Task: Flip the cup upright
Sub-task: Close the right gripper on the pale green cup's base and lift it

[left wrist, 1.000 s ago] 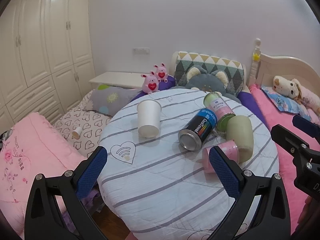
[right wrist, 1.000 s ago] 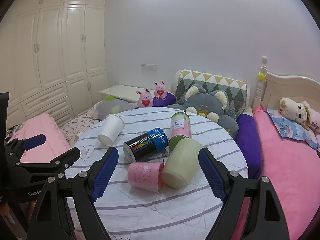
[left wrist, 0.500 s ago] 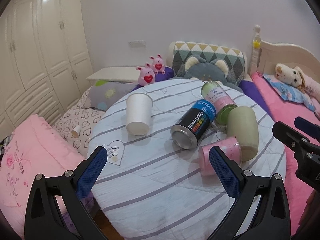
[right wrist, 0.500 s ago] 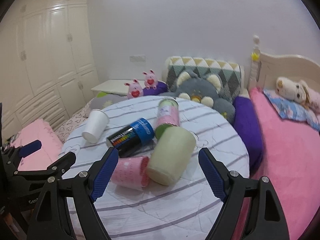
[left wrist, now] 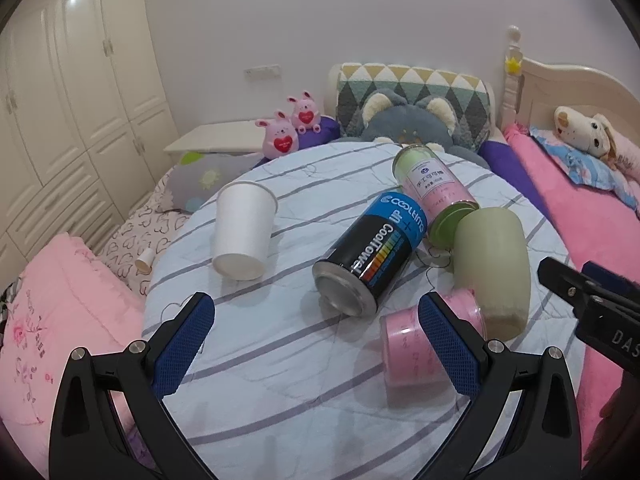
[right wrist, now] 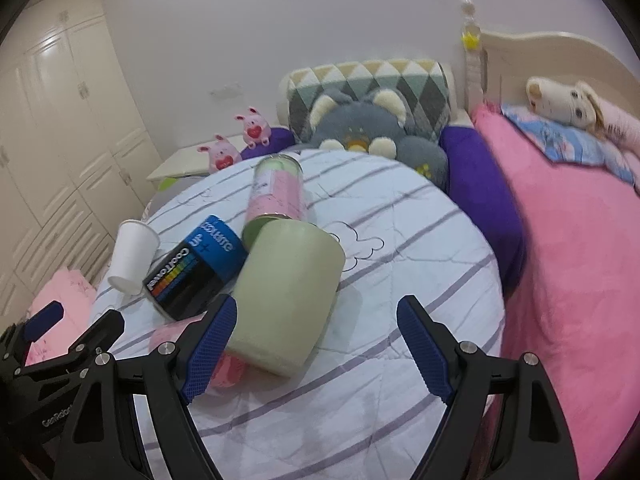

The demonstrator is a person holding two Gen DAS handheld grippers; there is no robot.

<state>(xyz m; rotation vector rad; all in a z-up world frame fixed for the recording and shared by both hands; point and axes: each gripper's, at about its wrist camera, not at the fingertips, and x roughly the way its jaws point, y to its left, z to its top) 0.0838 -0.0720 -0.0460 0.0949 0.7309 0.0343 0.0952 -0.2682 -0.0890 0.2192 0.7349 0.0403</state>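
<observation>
A pale green cup (right wrist: 286,290) lies on its side on the round striped table (right wrist: 400,320), base toward me; it also shows in the left wrist view (left wrist: 494,268). A white paper cup (left wrist: 244,234) lies on its side at the table's left, also seen in the right wrist view (right wrist: 130,256). My right gripper (right wrist: 316,344) is open, with the green cup's base just ahead between its fingers. My left gripper (left wrist: 316,348) is open and empty over the table's near part.
A black and blue can (left wrist: 372,256), a pink and green canister (left wrist: 434,196) and a pink cup (left wrist: 412,354) lie beside the green cup. Plush toys and pillows (left wrist: 408,120) are behind the table. A pink bed (right wrist: 572,260) is on the right.
Both grippers have moved forward and lower toward the table. The right gripper has closed in on the green cup, which now looks larger. The objects have not moved.
</observation>
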